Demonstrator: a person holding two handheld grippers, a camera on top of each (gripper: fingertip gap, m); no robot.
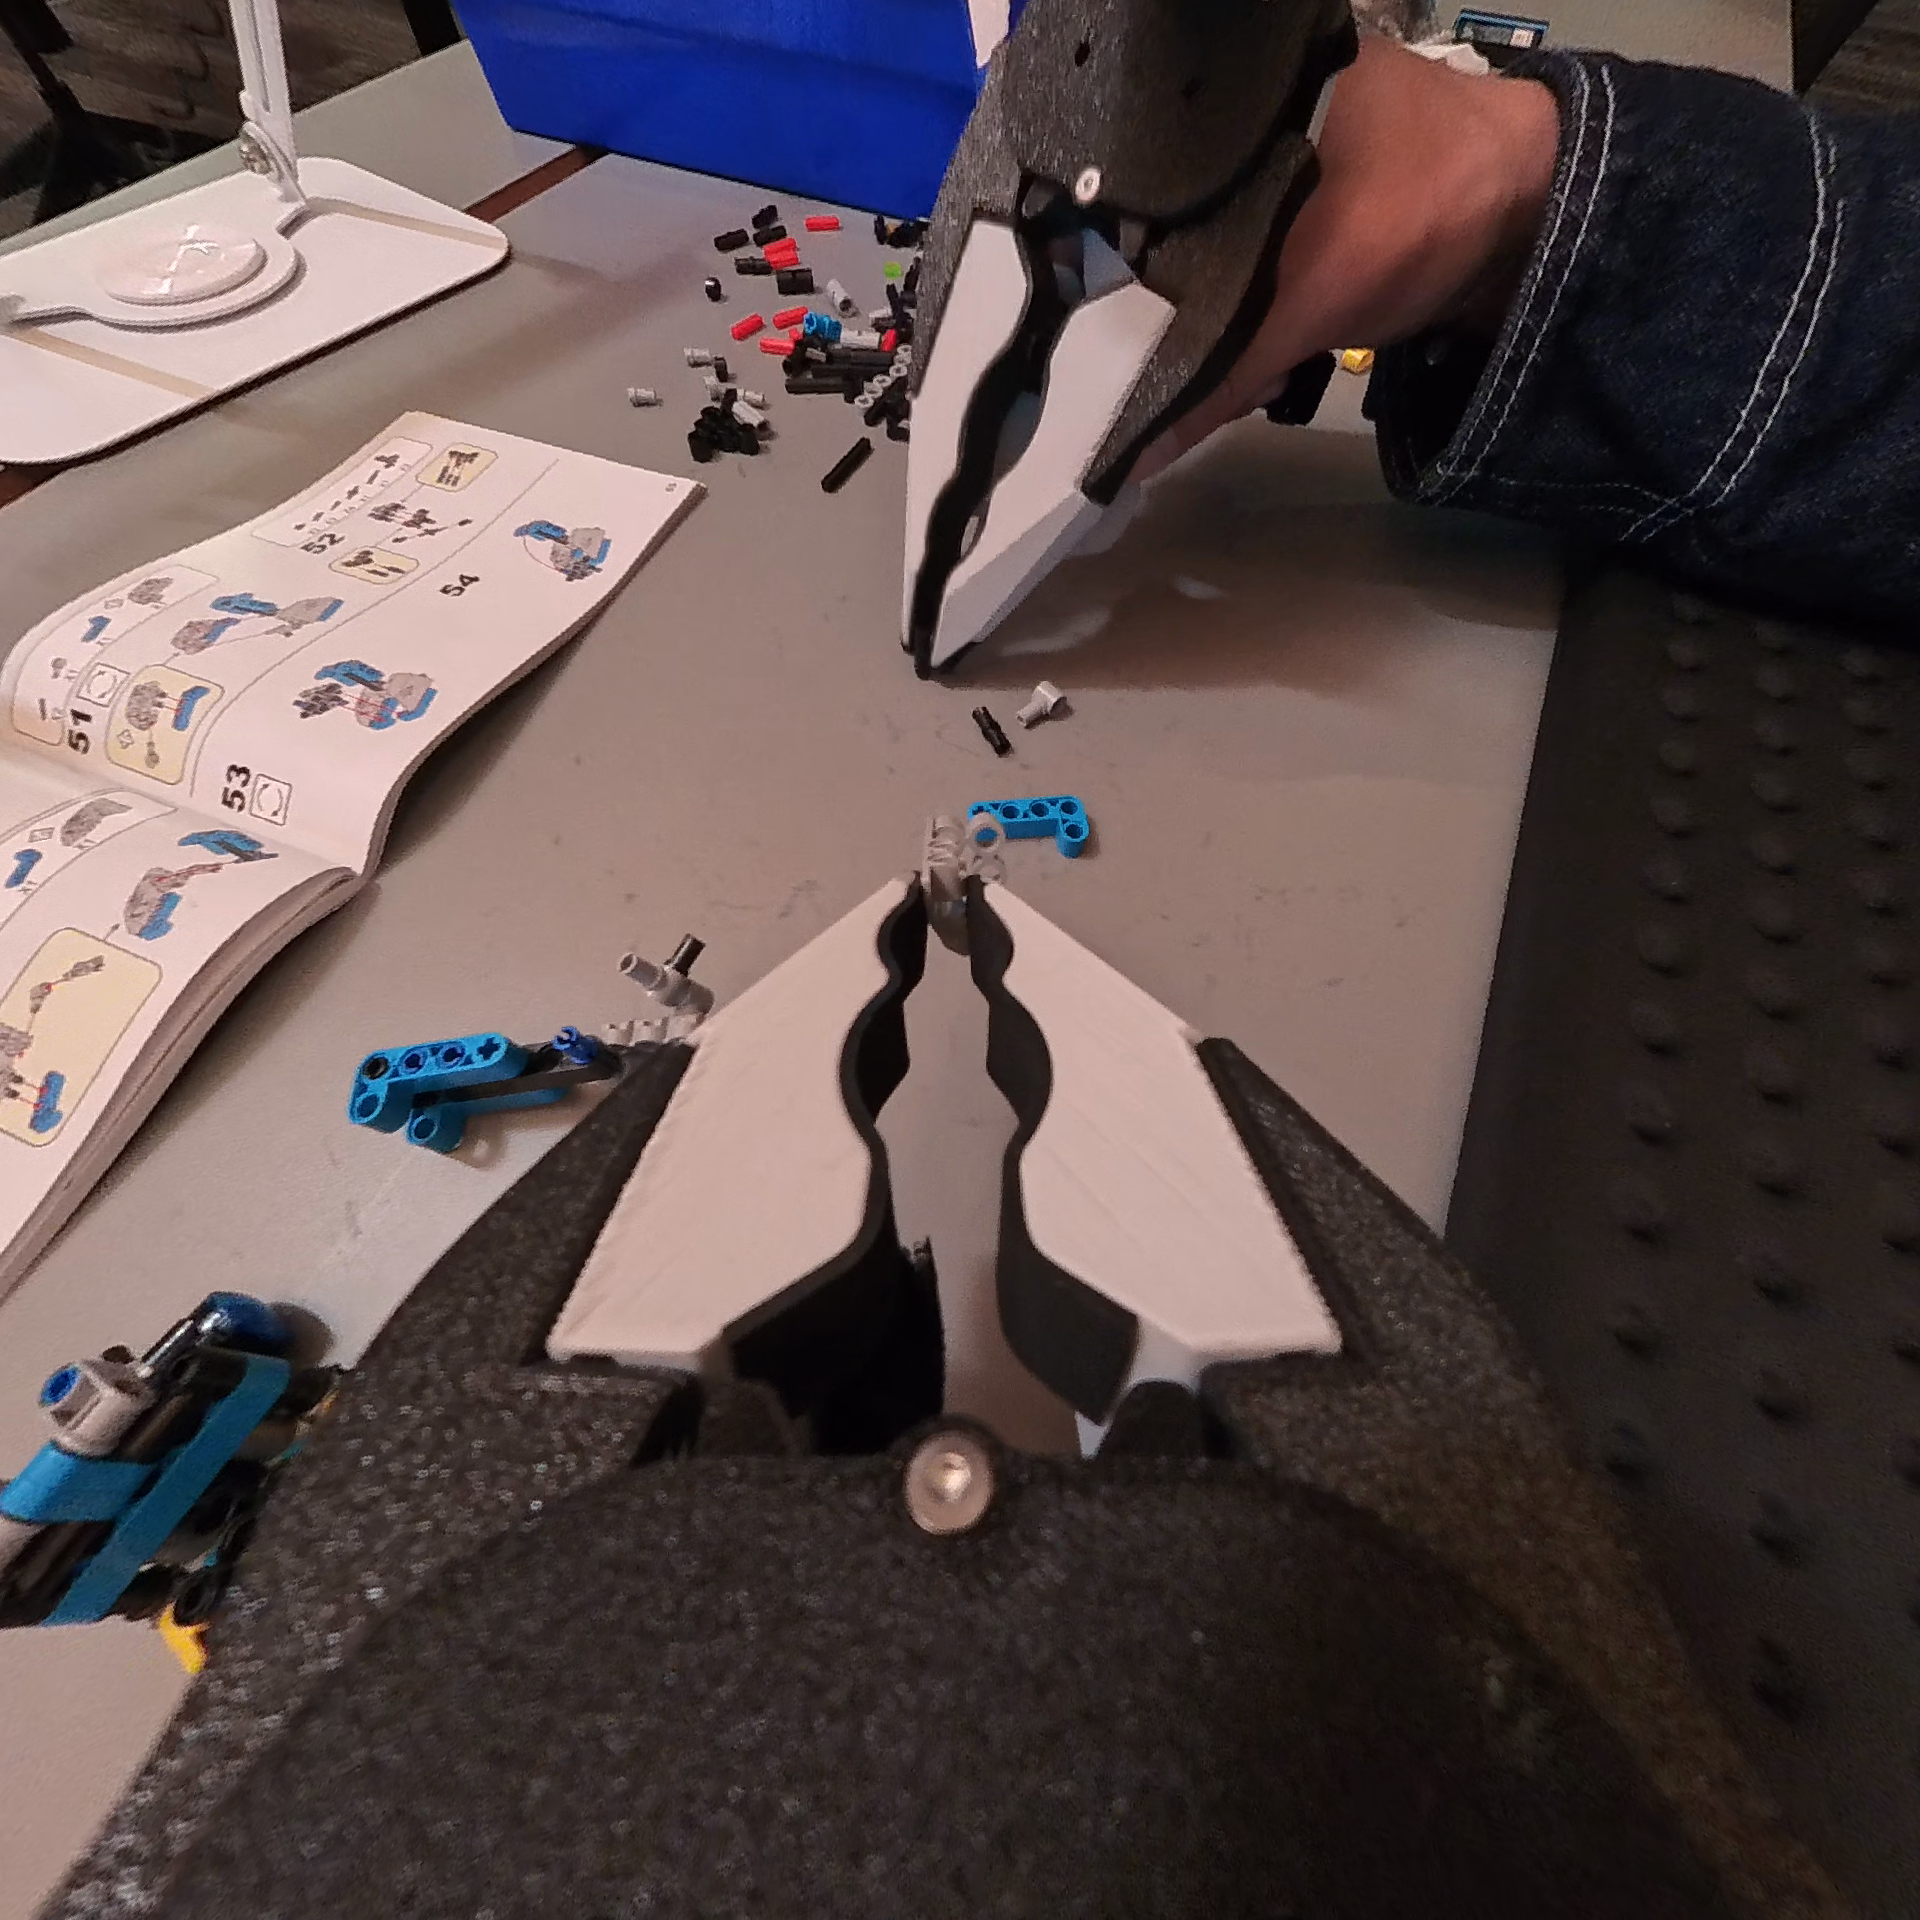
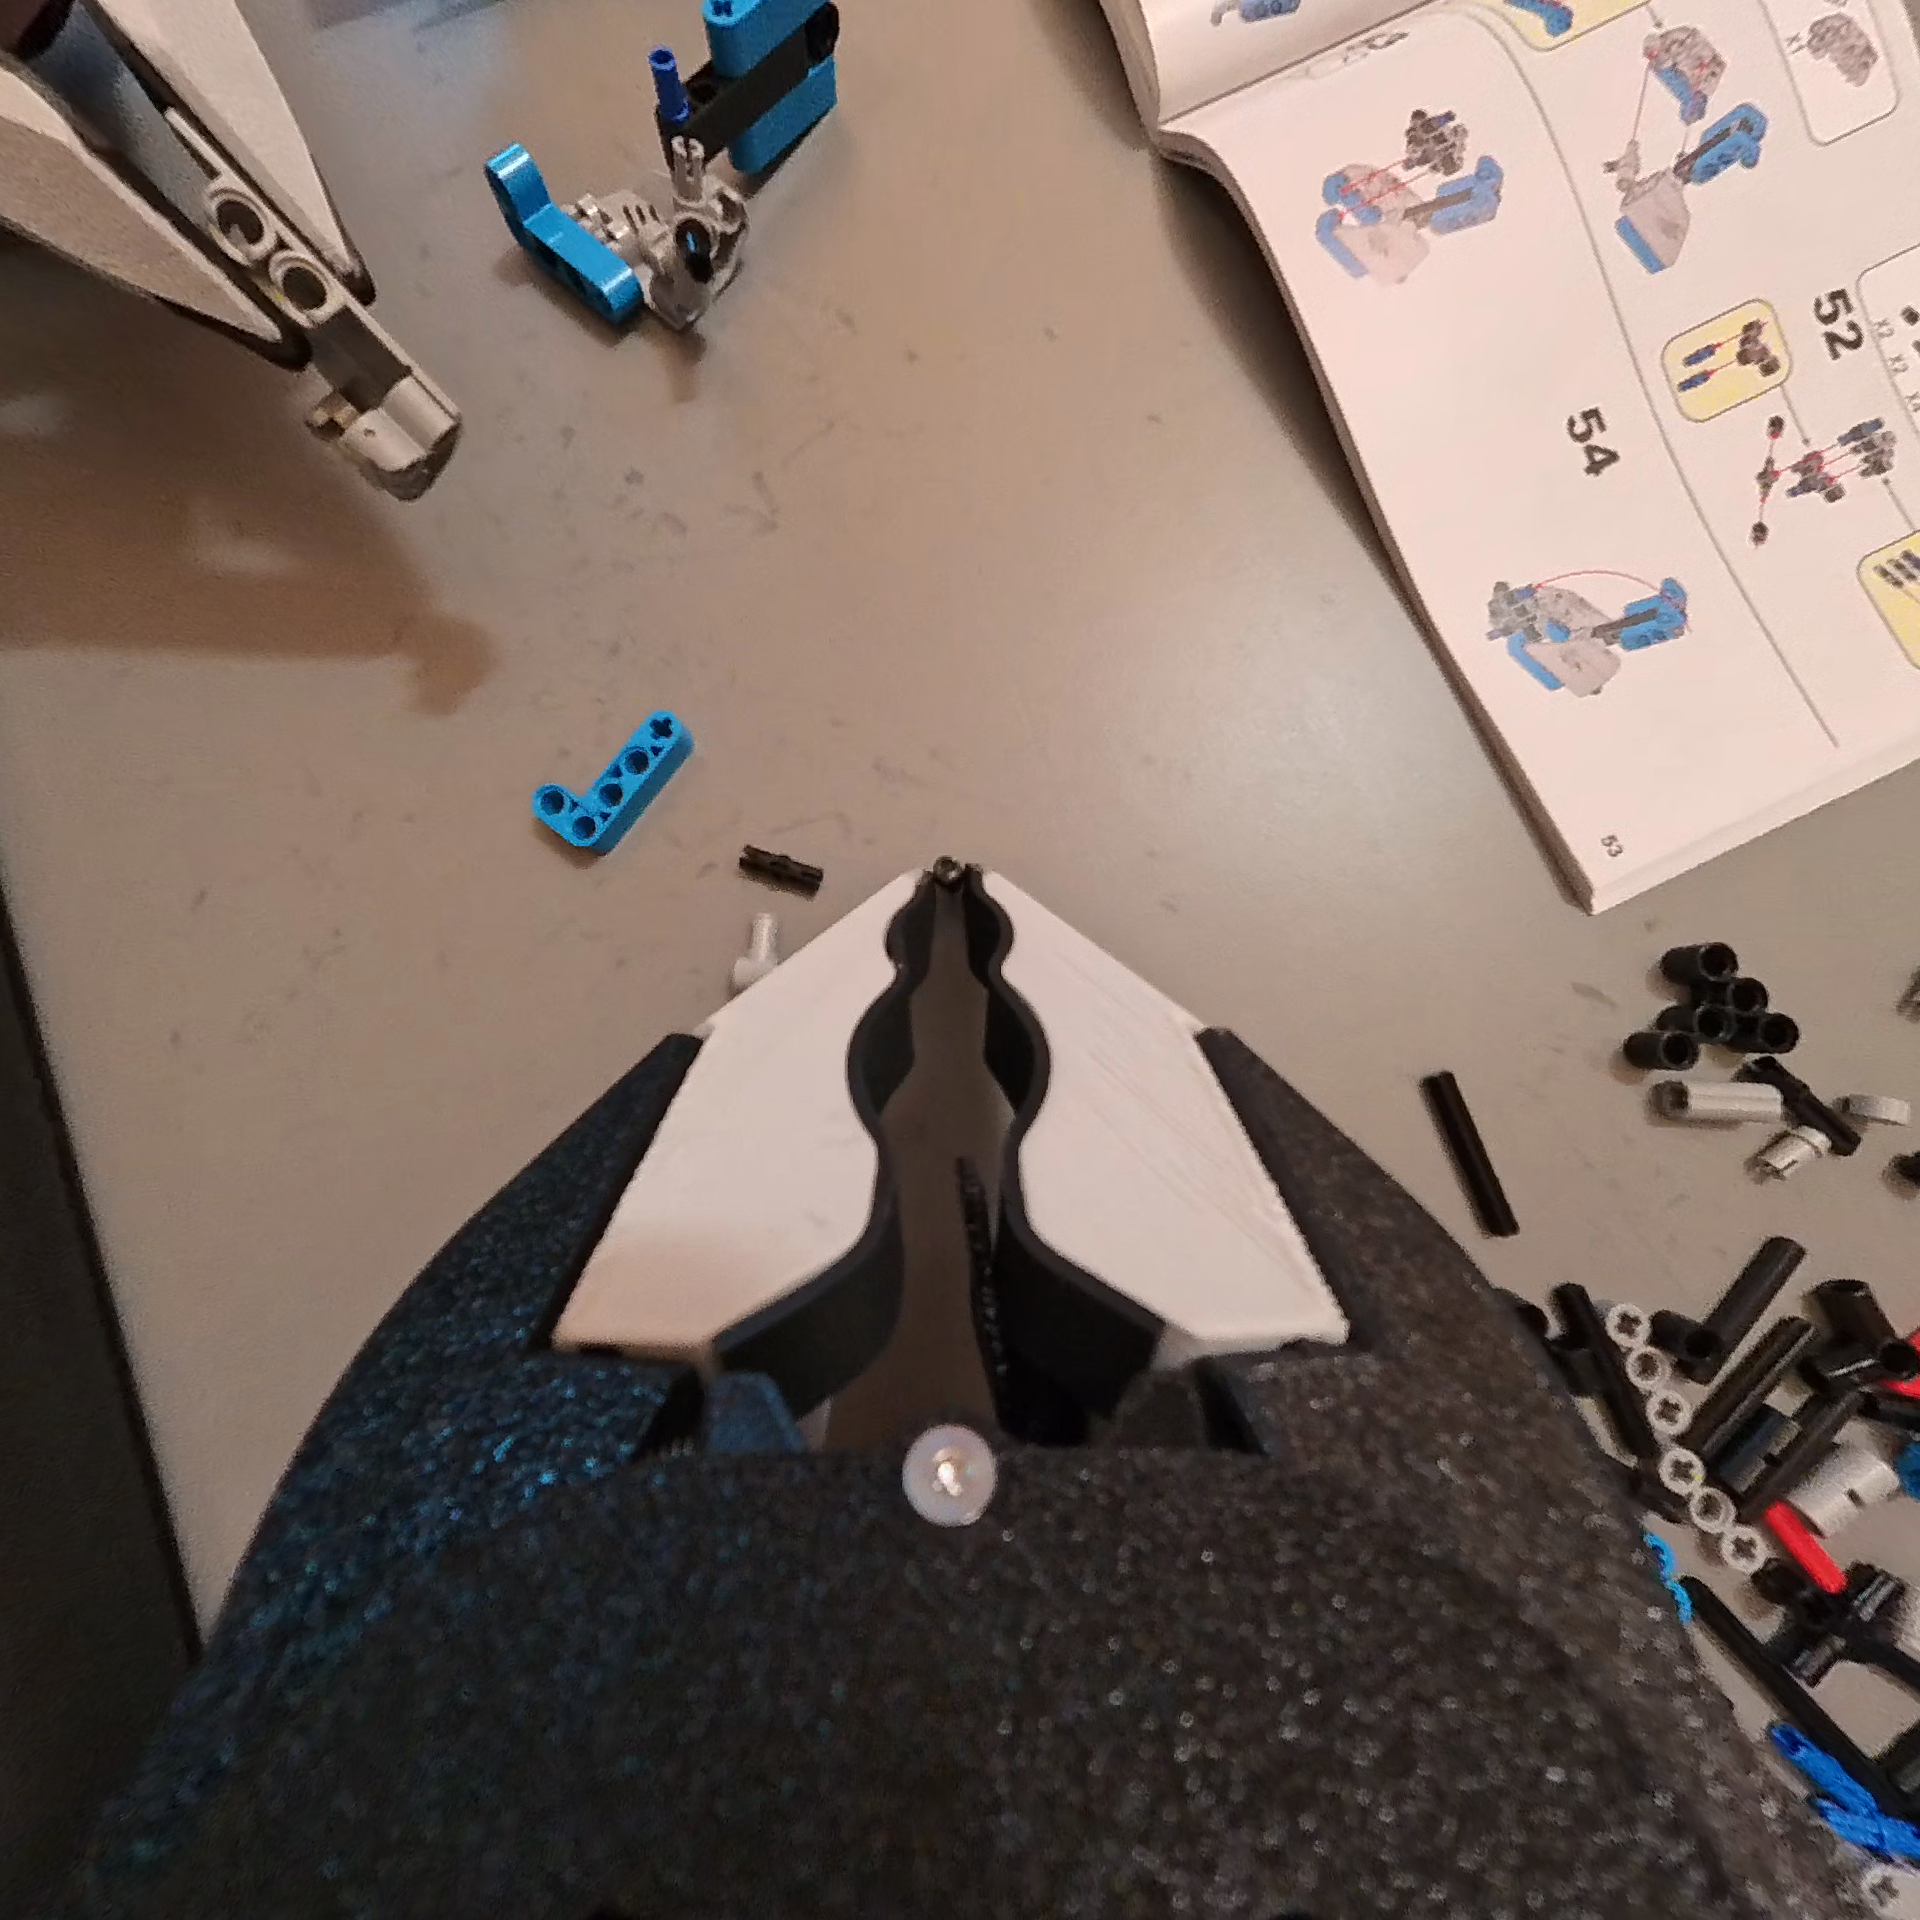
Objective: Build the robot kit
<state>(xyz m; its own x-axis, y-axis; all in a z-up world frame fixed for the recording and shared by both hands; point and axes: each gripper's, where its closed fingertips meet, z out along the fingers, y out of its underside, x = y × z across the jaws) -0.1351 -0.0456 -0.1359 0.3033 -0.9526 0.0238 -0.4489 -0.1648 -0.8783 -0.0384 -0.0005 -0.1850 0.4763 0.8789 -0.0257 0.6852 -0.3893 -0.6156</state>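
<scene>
Left gripper (image 1: 943, 896): white tapered fingers, wavy black pads, pinching grey holed connector (image 1: 948, 862), long axis running forward past tips, above grey table (image 1: 1299, 935). Right gripper (image 2: 948, 875): clamped on tiny black pin (image 2: 948, 869). Blue L-beam (image 2: 611, 781) flat between, near both.

Two grippers (image 1: 948, 894) (image 2: 948, 871) are seen, one booklet (image 2: 1558, 436), one loose blue L-beam (image 2: 613, 779), one blue bin (image 1: 727, 94) and one heap of small pins (image 1: 821, 322), too many to count.

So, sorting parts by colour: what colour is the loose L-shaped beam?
Light blue L-shaped beam; right wrist view.
</scene>
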